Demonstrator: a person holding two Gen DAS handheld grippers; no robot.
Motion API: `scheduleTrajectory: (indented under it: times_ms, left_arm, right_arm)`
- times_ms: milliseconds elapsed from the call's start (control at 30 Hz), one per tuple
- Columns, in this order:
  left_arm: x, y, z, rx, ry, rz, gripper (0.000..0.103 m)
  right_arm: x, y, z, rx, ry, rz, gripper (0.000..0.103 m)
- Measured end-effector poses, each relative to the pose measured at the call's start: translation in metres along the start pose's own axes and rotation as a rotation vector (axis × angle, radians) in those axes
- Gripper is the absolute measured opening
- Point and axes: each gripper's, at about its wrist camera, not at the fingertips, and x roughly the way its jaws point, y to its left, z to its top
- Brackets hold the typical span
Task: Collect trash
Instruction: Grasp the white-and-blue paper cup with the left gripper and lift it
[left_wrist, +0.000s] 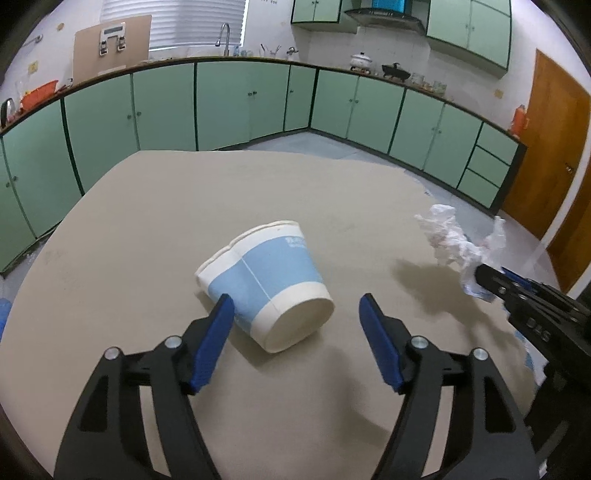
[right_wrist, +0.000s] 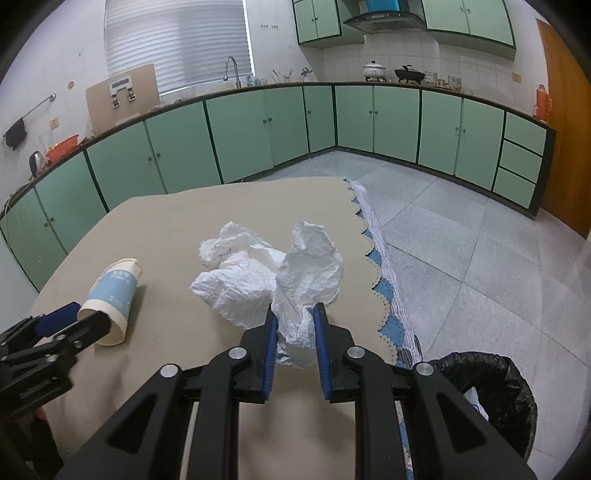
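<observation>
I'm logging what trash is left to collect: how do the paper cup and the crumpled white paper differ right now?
The paper cup lies on its side on the table, rim dented; the crumpled white paper is held up, pinched in the right gripper. The cup sits loose between the open fingers of the left gripper. The cup is blue and white and keeps its shape; the paper is plain white and shapeless. Neither is in the black-lined bin yet.
</observation>
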Motion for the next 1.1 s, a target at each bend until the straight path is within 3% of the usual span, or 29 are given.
scheduleTrajectory:
  times_ms: [233,300,667,1100]
  left_arm:
    - [0.029,0.011,0.011,-0.072,0.086,0.013,0.071]
    - [0.030,0.015,0.012,-0.090,0.085,-0.001,0.061]
    - [0.007,0.018,0.007,-0.084,0.018,-0.068,0.054]
    - [-0.032,-0.026,0.001,-0.002,-0.050,-0.169,0.053]
  right_arm:
    - [0.002,-0.004,0.000,0.010,0.010,0.008,0.019]
    - [0.004,-0.005,0.001,0.011,0.017,0.008,0.019]
    - [0.001,-0.001,-0.001,-0.012,0.001,0.008,0.019]
    - [-0.046,-0.014,-0.006,0.000,-0.080,-0.005,0.019]
